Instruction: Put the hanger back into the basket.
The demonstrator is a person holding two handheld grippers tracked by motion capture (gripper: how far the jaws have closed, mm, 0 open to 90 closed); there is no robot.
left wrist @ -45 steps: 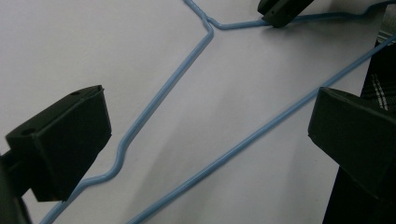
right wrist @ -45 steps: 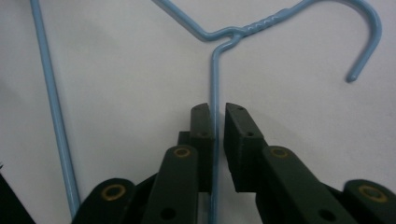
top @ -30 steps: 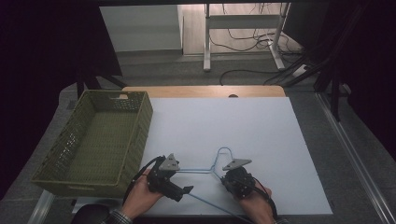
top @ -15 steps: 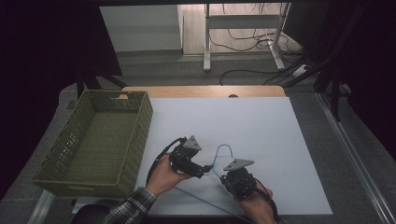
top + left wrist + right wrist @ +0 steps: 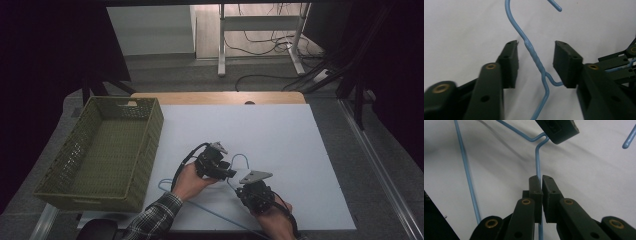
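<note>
- Right gripper (image 5: 541, 178) clamped tight on the hanger (image 5: 537, 160), jaws pinched on a straight run of blue wire just short of the bend under the neck.
- Beyond those jaws, wire going up to the bend, then splitting off to one side as the shoulder; long bottom bar running past well off to the jaws' left.
- One pad of the other gripper hanging just past the bend in the right gripper view.
- Left gripper (image 5: 536, 63) spread wide, gripping nothing.
- Twisted neck of the hanger sitting right between the left pads (image 5: 510, 62), touching neither as far as can be told.
- Past the fingertips, hook curling up and away; behind them, wire dropping down between the jaws.
- Right gripper's black frame poking in at the far right edge of the left gripper view.
- From the high view: both grippers close together at the near edge of the white mat (image 5: 300, 150), left hand (image 5: 190, 182) in a plaid sleeve (image 5: 152, 220), hook pointing away from the person.
- Green basket (image 5: 150, 145) well off to the left gripper's outer side, on the mat's left edge.
- Table legs and cables on the floor far beyond.
</note>
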